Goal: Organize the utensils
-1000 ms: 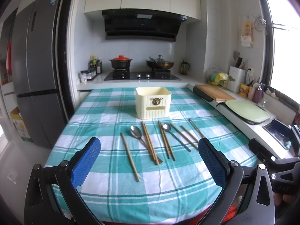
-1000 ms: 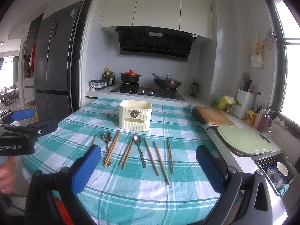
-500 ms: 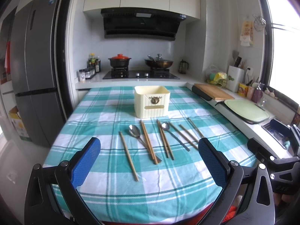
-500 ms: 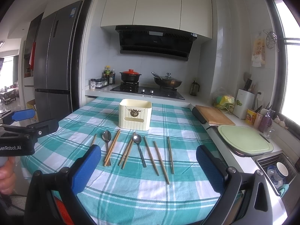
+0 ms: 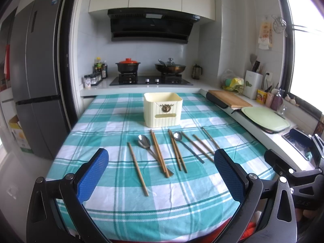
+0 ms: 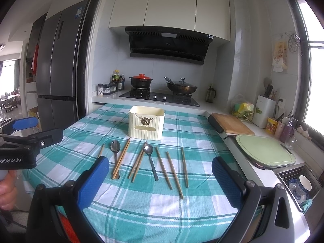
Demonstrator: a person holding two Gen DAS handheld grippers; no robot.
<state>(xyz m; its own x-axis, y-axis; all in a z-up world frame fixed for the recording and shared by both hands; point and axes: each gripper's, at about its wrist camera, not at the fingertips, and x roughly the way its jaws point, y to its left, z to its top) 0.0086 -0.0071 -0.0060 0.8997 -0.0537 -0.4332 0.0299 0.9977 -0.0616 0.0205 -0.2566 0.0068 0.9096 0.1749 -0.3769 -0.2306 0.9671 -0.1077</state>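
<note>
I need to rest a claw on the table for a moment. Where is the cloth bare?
Bare cloth lies along the near edge, below the chopsticks and spoons, and on both sides of the cream box. The strip just in front of the box is crowded.

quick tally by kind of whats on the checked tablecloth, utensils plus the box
thin brown wooden chopsticks: 8
silver metal spoons with dark handles: 2
cream ribbed plastic utensil box: 1
total: 11
</note>
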